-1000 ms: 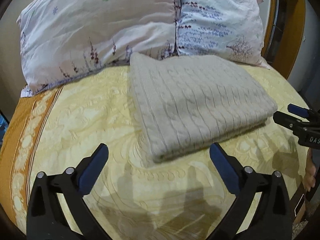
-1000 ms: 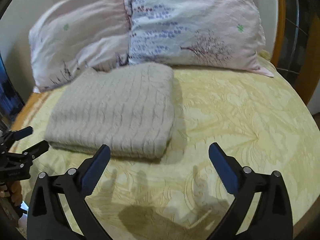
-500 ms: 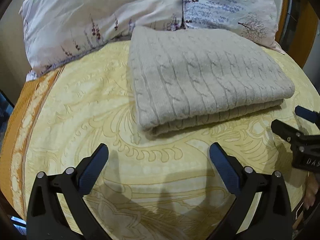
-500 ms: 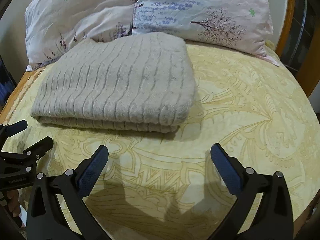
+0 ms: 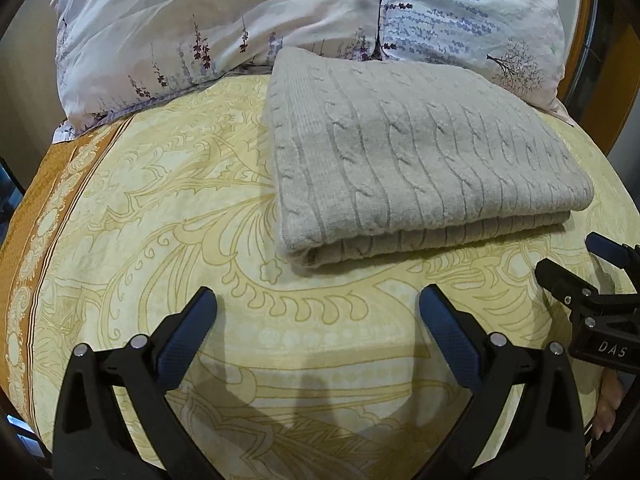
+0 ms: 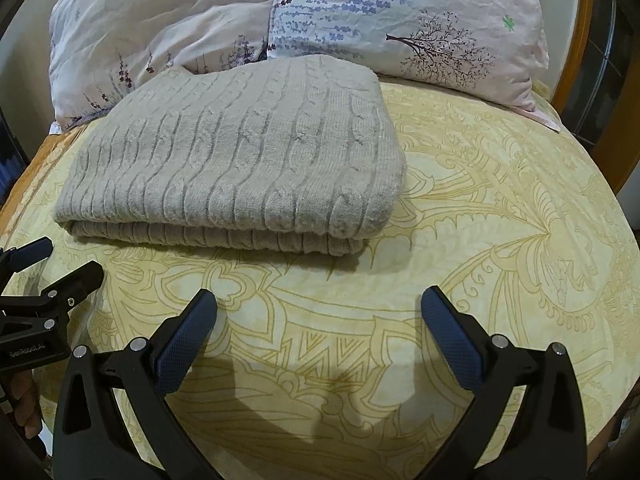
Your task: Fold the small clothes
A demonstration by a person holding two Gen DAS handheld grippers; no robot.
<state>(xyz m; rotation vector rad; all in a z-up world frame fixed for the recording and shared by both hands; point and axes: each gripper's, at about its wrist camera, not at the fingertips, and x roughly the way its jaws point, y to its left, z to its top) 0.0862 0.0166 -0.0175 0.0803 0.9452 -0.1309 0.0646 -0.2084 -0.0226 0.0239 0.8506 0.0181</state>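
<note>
Both grippers have closed in on the folded grey knit point(image 5: 420, 152) over the last second; it now fills far more of each view. The left gripper point(image 5: 316, 320) and right gripper point(image 6: 318, 320) hover with fingers spread wide, grasping nothing, just short of the knit's near edge. The knit lies in 2 visible layers toward the head of the bed point(image 5: 160, 208), its far edge touching the 2 pillows point(image 5: 224, 20). That likely means another fold or a tidy-up comes next. No containers appear in either view.
</note>
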